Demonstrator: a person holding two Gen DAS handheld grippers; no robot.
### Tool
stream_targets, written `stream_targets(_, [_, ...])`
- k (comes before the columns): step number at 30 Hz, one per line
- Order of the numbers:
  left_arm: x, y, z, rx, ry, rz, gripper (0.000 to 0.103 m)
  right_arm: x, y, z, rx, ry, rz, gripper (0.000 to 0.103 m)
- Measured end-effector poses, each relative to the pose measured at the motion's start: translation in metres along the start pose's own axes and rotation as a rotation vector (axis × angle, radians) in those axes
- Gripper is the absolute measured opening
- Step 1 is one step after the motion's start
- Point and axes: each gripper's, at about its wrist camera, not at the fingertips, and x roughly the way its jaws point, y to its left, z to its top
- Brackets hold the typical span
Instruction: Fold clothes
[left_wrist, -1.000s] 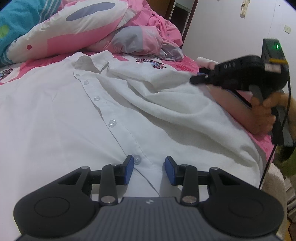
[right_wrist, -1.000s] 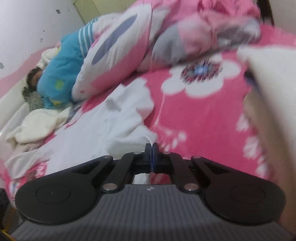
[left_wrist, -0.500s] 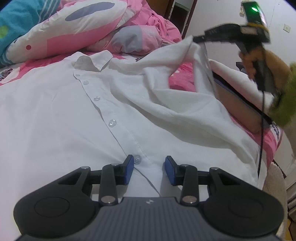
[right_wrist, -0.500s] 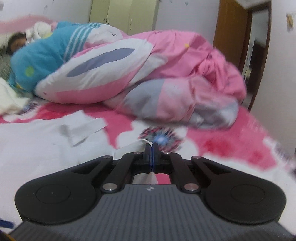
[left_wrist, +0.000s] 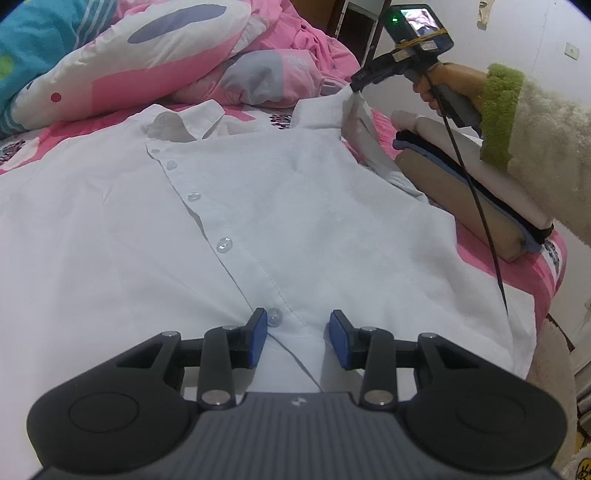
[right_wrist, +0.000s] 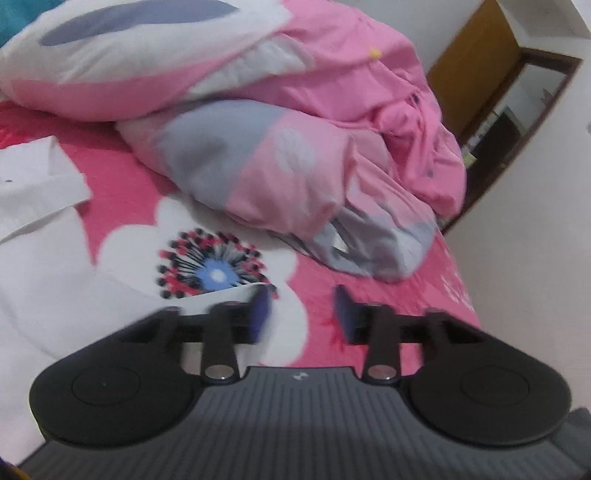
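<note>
A white button-up shirt (left_wrist: 258, 206) is spread flat across the pink flowered bed (right_wrist: 388, 295), its collar toward the heaped pink duvet (right_wrist: 295, 129). The left gripper (left_wrist: 294, 334) is held over the placket with jaws apart, clamping nothing. The right gripper (right_wrist: 301, 314) is seen opening above the bed's far edge, no cloth between its jaws.

White shirt (left_wrist: 258, 206) w/ clear buttons on pink floral sheet (right_wrist: 314, 273); pink/grey/white duvet (right_wrist: 280, 162)
</note>
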Motion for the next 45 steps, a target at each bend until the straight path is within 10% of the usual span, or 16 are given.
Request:
stream_targets(10, [0.0, 0.0, 0.001, -0.005, -0.002, -0.004, 0.039, -0.11, -0.061, -0.031, 0.412, -0.123, 0.293, 0.052])
stream_targets(15, [0.0, 0.001, -0.001, -0.006, -0.013, -0.009, 0.039, -0.125, -0.02, -0.074, 0.443, 0.108, 0.477, 0.052])
stream_targets(24, [-0.002, 0.009, -0.003, -0.018, -0.022, -0.05, 0.038, -0.084, 0.068, -0.116, 0.142, 0.384, 0.27, 0.046])
stream_targets(31, [-0.002, 0.013, -0.003, -0.035, -0.025, -0.064, 0.038, -0.079, 0.082, -0.113, 0.055, 0.415, 0.297, 0.001])
stream_targets(45, [-0.002, 0.009, -0.002, -0.035, -0.018, -0.036, 0.038, -0.095, -0.067, 0.023, 0.07, -0.042, -0.114, 0.003])
